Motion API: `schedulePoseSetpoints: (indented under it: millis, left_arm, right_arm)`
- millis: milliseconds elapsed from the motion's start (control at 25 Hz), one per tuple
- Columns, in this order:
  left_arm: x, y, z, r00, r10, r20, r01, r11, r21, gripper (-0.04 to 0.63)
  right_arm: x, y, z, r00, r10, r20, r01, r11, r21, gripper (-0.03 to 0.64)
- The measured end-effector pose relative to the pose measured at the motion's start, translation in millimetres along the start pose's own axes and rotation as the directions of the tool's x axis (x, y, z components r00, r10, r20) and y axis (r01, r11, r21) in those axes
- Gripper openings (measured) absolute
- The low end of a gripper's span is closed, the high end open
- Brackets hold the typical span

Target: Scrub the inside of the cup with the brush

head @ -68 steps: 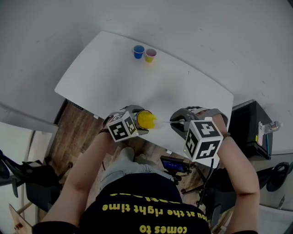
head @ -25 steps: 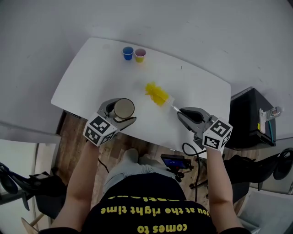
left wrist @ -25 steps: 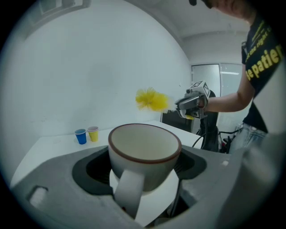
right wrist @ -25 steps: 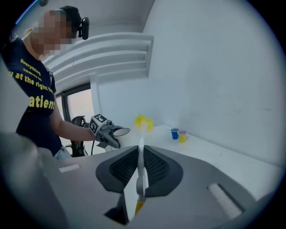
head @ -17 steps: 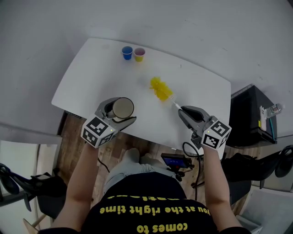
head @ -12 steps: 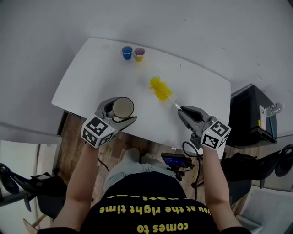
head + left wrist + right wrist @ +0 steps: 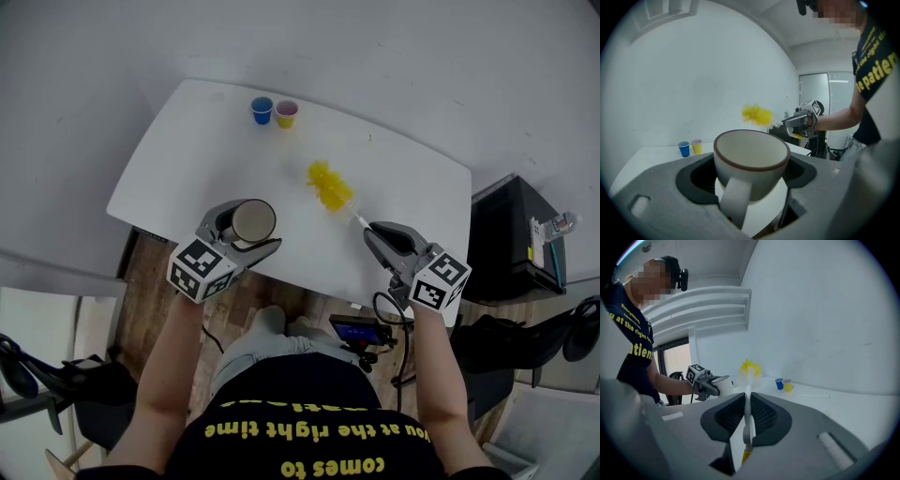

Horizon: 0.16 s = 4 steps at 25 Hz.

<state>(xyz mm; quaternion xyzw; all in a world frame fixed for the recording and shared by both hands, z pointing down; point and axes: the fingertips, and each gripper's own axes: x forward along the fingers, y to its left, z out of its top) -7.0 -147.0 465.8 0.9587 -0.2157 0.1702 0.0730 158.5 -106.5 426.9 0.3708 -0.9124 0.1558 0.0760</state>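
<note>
Left tool (image 7: 246,230): clamped on the cream cup (image 7: 752,159), one pad on each flank of the body, jaws spread to the cup's width. Handle turned back toward the tool's own camera. Mouth upward, thin brown rim, pale inside. Held at the near left edge of the white tabletop (image 7: 412,178) (over the board or just off it, hard to say from above). Marker cube (image 7: 200,270) on the side nearest the person.

Right tool (image 7: 373,231): jaws narrow, pinched on the thin white handle of the brush (image 7: 331,188). Gripped near the rear end of the handle, with a yellow bit showing behind the pads in the right gripper view. Stem straight out ahead of the jaws, yellow bristle head at the far end, up in the air over the middle of the tabletop. Pointed away from the person and a little toward the left tool's side.

Brush head and cup: well apart, bristles outside the cup, scrubbing contact not made.

Further out: two small cups side by side near the far left edge of the tabletop, both upright, blue cup (image 7: 262,110) on the left, yellow cup (image 7: 287,113) just beside it on the right. Wood floor (image 7: 155,272) below the near left edge. Black box (image 7: 506,248) beside the right end of the tabletop.
</note>
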Motion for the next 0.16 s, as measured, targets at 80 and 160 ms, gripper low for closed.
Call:
schedulePoseSetpoints:
  millis: [80,160]
  left_arm:
    - [-1.0,0.0,0.2,1.000,0.001,0.005,0.000,1.000,-0.003,0.411]
    - [-1.7,-0.6,0.3,1.000,0.000,0.010,0.000,1.000,-0.005,0.411]
  right_arm:
    - [-0.7,1.5,-2.3,1.000,0.001,0.003,-0.001,1.000,0.004,0.046]
    - [-1.7,2.6,-5.4,1.000,0.004,0.009,-0.005,1.000,0.010,0.047]
